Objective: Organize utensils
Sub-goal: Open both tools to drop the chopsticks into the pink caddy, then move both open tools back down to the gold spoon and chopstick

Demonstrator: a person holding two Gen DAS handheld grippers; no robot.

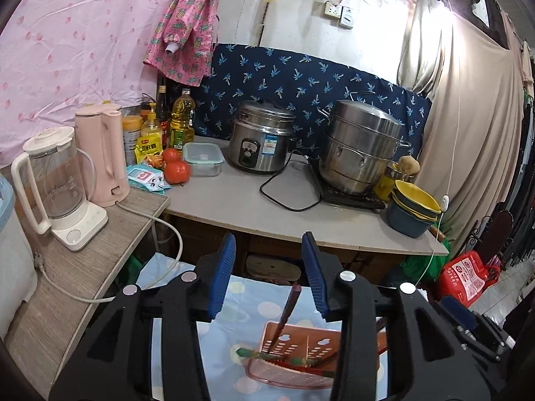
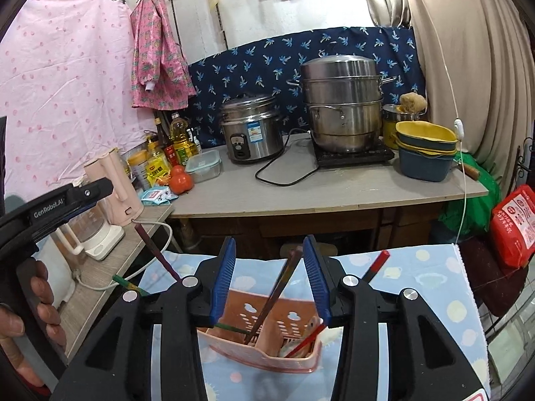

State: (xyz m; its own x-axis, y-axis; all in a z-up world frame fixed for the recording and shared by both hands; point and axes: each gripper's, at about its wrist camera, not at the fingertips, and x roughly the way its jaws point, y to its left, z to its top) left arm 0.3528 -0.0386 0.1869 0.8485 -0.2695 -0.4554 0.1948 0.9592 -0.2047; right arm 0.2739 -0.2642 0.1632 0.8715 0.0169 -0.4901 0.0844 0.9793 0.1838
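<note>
A: Left gripper [image 1: 269,274], lower centre: jaws are seen apart, nothing is held. A pink basket [image 1: 294,361] is seen below them on the dotted cloth [image 1: 254,300], chopsticks [image 1: 284,314] leaning in it.

B: Right gripper [image 2: 267,277], lower centre: jaws are likewise spread and empty. Basket [image 2: 264,344] is noted lower centre, chopsticks [image 2: 274,297] standing in its left compartment, a red one [image 2: 309,337] in the right.

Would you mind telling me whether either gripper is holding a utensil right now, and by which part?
Nothing is held. The left gripper and right gripper are both open above the pink utensil holder; the chopsticks stand between the fingers untouched.
</note>
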